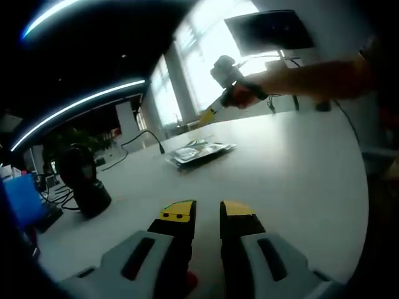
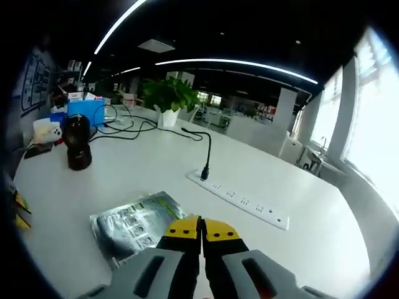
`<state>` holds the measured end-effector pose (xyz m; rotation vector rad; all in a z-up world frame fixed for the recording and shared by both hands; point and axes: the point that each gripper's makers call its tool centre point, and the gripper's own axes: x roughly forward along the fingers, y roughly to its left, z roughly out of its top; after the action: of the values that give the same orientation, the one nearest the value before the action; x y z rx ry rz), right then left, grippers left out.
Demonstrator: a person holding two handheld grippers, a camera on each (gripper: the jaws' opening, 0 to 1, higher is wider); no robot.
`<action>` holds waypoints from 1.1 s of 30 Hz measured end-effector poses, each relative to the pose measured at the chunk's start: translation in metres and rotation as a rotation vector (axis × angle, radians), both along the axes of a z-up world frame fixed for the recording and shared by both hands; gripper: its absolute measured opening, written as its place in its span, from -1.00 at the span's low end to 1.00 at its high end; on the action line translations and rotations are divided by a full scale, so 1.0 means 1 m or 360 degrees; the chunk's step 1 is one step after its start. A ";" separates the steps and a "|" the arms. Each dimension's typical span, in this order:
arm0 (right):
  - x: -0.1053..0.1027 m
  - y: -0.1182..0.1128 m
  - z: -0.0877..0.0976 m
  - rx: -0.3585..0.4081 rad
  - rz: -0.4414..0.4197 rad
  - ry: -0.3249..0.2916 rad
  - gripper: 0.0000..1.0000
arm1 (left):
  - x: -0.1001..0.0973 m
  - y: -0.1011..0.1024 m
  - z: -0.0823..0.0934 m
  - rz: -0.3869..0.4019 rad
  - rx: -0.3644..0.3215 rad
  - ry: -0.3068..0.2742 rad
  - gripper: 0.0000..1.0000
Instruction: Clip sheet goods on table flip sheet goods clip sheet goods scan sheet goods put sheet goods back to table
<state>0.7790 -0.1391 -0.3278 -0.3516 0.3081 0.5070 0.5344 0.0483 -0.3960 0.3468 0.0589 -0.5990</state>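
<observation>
The sheet goods, a flat silvery packet [image 1: 199, 151] with printed panels, lies on the white table [image 1: 287, 180]. In the left gripper view my left gripper [image 1: 207, 212] stands open low over the near table, well short of the packet, with nothing between its yellow-tipped jaws. A hand holds my right gripper [image 1: 207, 116] in the air above and behind the packet. In the right gripper view the packet [image 2: 134, 227] lies just left of and below my right gripper [image 2: 202, 228], whose jaws are shut together on nothing.
A black scanner [image 2: 78, 140] stands on the table at the left, also the dark scanner [image 1: 84, 180] in the left gripper view. A white power strip [image 2: 240, 199] with a black cable crosses the table. A potted plant [image 2: 168, 93] and a blue box [image 2: 84, 112] sit at the back.
</observation>
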 end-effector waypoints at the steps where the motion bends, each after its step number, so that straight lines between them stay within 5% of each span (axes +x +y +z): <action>1: -0.001 0.000 0.001 0.0003 0.0003 0.0001 -1.00 | 0.000 0.000 0.000 -0.0001 0.0000 0.0000 -0.84; 33: -0.080 0.017 0.025 0.0108 0.0179 -0.0139 -1.00 | 0.000 0.001 -0.001 0.0001 -0.0002 0.0009 -0.84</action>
<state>0.6986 -0.1223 -0.3025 -0.3255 0.1868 0.6095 0.5347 0.0491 -0.3970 0.3435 0.0643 -0.5993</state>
